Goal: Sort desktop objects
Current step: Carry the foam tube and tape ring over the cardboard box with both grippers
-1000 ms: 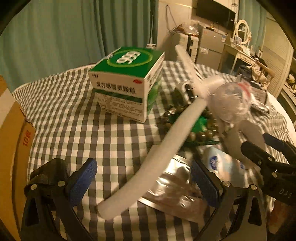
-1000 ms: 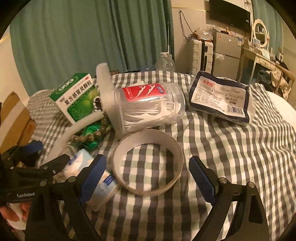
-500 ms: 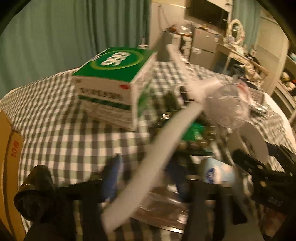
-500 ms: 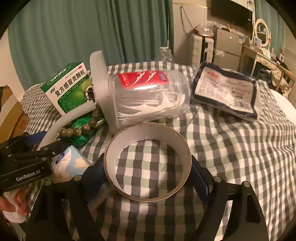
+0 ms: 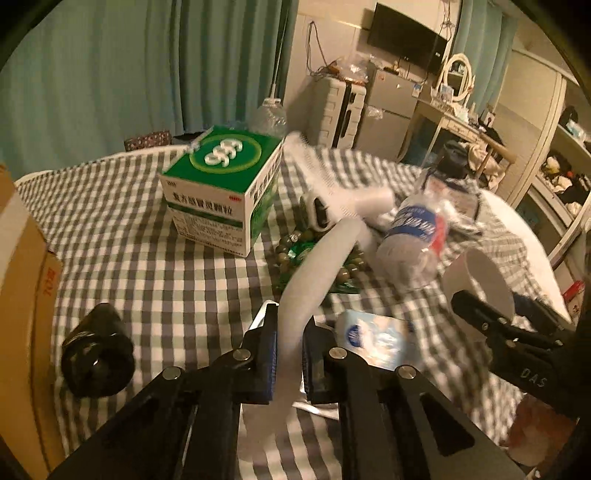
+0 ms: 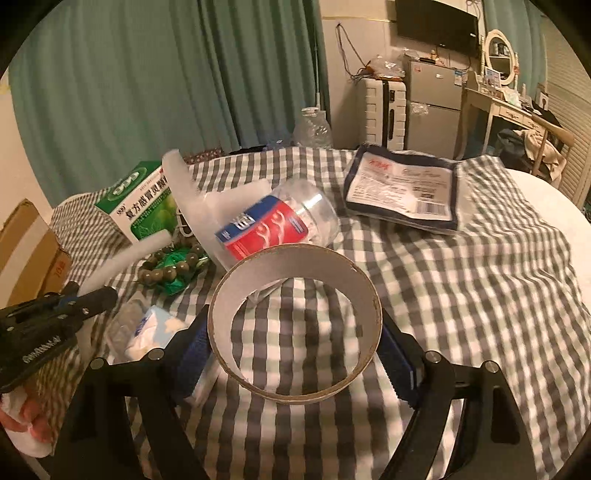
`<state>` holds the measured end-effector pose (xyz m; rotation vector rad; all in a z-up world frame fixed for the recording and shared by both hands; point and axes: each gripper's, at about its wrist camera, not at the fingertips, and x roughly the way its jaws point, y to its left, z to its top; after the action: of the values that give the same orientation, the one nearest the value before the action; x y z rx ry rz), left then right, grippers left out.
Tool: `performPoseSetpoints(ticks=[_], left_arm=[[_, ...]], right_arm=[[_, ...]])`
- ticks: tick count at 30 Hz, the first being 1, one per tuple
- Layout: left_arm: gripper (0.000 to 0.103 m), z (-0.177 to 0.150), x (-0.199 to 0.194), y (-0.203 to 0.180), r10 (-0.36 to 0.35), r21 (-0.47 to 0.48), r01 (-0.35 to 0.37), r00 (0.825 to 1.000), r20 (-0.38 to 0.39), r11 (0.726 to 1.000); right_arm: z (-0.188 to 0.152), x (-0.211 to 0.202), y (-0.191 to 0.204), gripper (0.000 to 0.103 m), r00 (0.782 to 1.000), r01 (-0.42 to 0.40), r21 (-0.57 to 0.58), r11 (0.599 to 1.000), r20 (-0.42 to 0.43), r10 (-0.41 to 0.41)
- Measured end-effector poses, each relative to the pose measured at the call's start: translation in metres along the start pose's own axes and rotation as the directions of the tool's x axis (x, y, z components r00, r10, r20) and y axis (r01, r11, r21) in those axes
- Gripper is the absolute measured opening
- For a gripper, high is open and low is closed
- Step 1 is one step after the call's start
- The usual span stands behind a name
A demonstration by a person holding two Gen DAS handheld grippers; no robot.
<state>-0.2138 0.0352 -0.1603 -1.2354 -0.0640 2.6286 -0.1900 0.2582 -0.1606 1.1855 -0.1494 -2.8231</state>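
White comb handle (image 5: pixel 317 273) sits clamped between the left jaws; cardboard ring (image 6: pixel 295 325) seemingly gripped by the right's.

Teal curtains (image 6: pixel 155 74), a wall television (image 5: pixel 406 35), a small grey fridge (image 6: pixel 434 107) and an oval mirror (image 6: pixel 500 38)

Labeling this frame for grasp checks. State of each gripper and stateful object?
left gripper: shut on comb
comb: gripped at its handle, slanting up over the beads
right gripper: shut on ring
ring: between the pads, tilted, lifted off the cloth
floss jar: tipped on its side
green box: closed, upright
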Motion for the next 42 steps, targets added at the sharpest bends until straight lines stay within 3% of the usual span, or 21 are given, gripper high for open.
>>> performPoseSetpoints(ticks=[7, 19, 23, 28, 33, 42], left_arm=[[0.010, 0.006, -0.048, -0.011, -0.013, 0.002, 0.013, 1.000, 0.027, 1.000], [0.010, 0.003, -0.147, -0.010, -0.038, -0.038, 0.041, 0.996, 0.078, 0.998], [0.010, 0.005, -0.173, 0.006, -0.040, -0.100, 0.046, 0.998, 0.055, 0.994], [0.010, 0.014, -0.210, 0.027, -0.013, -0.095, 0.019, 0.998, 0.055, 0.995], [0.010, 0.033, -0.259, 0.061, 0.026, -0.097, -0.018, 0.996, 0.082, 0.995], [0.010, 0.066, -0.332, 0.129, 0.091, -0.132, -0.074, 0.988, 0.127, 0.988]], right_arm=[[0.000, -0.031, 0.002, 0.082, 1.000, -0.011, 0.027, 1.000, -0.007, 0.011], [-0.002, -0.123, 0.053, 0.082, 0.998, -0.043, 0.008, 0.999, 0.040, 0.043], [0.008, -0.151, 0.076, 0.082, 0.997, -0.028, -0.039, 0.999, 0.072, 0.031], [0.026, -0.192, 0.113, 0.082, 0.991, -0.028, -0.105, 0.994, 0.127, 0.041], [0.042, -0.227, 0.158, 0.082, 0.980, -0.057, -0.172, 0.983, 0.176, 0.088], [0.069, -0.253, 0.240, 0.082, 0.956, -0.154, -0.262, 0.953, 0.203, 0.211]])
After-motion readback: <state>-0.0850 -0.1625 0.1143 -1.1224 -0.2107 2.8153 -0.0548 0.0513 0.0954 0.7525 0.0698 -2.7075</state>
